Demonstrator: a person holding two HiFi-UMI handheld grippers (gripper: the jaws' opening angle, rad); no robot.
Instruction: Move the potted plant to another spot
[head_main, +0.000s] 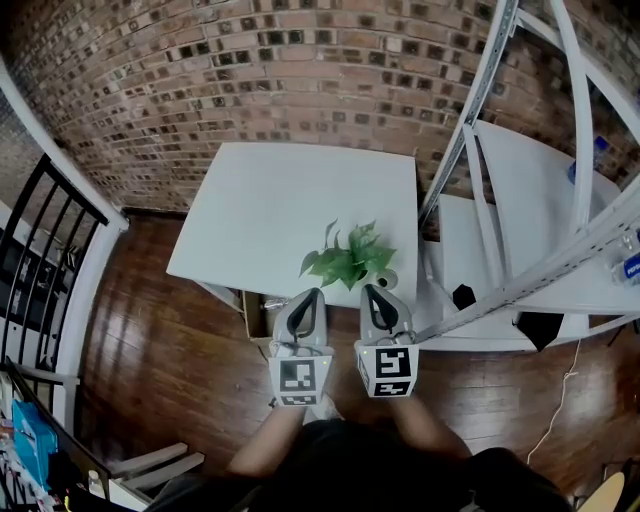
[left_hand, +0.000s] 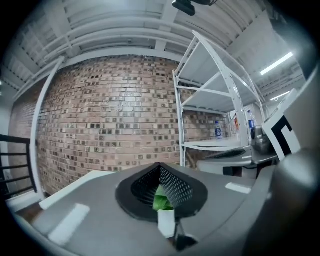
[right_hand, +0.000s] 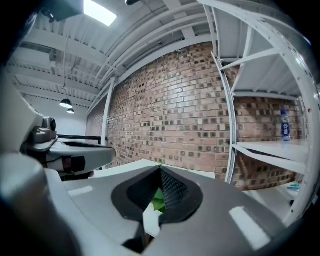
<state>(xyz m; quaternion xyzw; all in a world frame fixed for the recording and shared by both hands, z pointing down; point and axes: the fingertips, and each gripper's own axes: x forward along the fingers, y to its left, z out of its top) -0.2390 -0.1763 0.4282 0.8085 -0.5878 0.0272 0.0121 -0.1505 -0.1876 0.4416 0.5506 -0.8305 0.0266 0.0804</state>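
The white bench (head_main: 270, 200) stands with its far edge against the brick wall (head_main: 250, 70) and its right edge beside a white shelving rack (head_main: 480, 120). The potted plant (head_main: 347, 260) sits close to the bench's front right corner, just inside the front edge. It looks light and top-heavy. The leaves (head_main: 330, 262) are soft, spreading and easily crushed, while the small pale pot (head_main: 386, 280) is rigid, probably smooth, and apt to tip or slip. The hold should therefore go on the pot's wall, low and square, from the front edge, never on the foliage. The left gripper (head_main: 313, 296) and right gripper (head_main: 372, 292) hover side by side at that front edge. The left tip is just short of the leaves and the right tip is just beside the pot. Both have their jaws brought together, leaving only a thin slot between the dark pads, and neither holds anything. They would need to spread before taking the pot. Only the head view shows the whole layout: the plant's place on the bench, the pot and both tools. Each gripper view gives only a sliver of green leaf and white through its slot. They do show the closed pads, the rack's shelves and a bottle (right_hand: 285, 125) standing there.
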